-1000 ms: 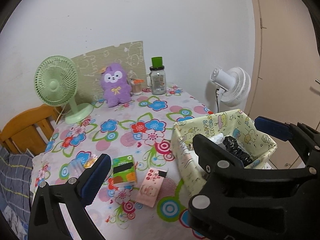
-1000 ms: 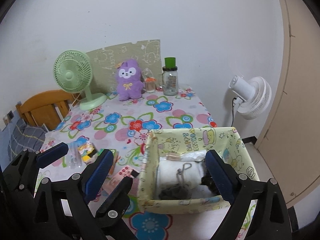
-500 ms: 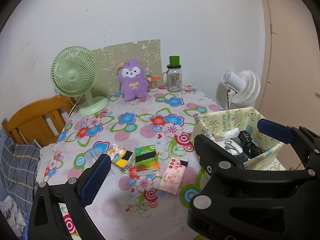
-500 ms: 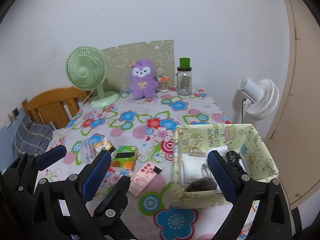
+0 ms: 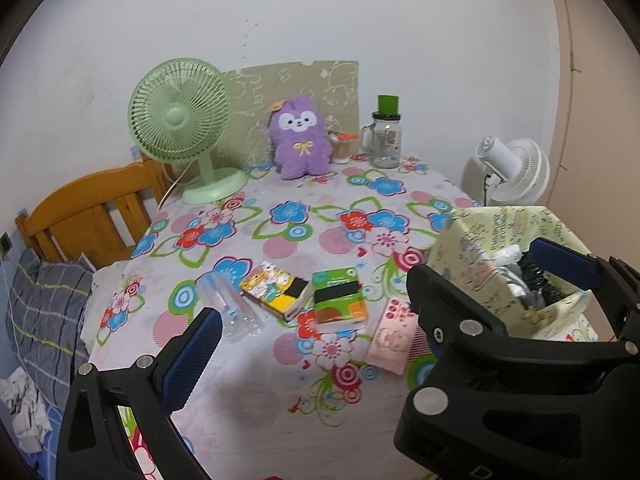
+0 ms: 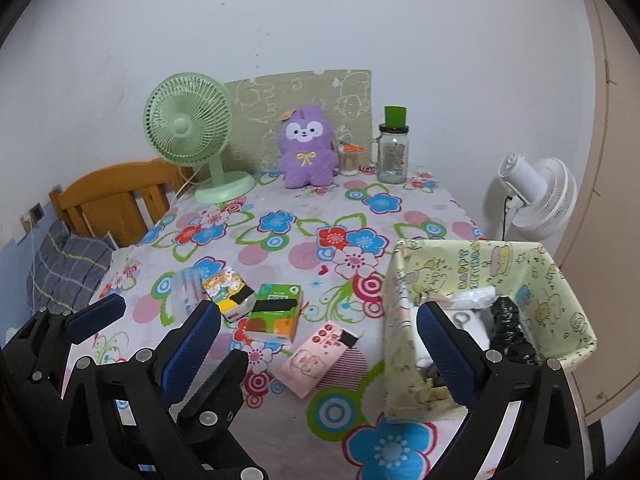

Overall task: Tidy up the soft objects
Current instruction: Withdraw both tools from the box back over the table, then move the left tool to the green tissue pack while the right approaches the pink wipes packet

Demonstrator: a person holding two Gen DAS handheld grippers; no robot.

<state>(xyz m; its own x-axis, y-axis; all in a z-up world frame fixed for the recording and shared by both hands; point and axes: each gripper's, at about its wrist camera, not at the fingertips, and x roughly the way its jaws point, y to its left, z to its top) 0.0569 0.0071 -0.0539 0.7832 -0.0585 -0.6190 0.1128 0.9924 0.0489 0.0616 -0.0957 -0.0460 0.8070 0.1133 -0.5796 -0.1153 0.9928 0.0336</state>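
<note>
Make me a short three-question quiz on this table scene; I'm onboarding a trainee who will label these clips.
1. True or false: the purple plush toy sits at the table's far edge, between the green fan and the glass jar.
2. Which lies nearest the yellow fabric bin? A) the green tissue pack B) the pink packet C) the yellow snack pack
3. Fill in: the left gripper and the right gripper are both ____, holding nothing.

Key: 1 true; 2 B; 3 open.
</note>
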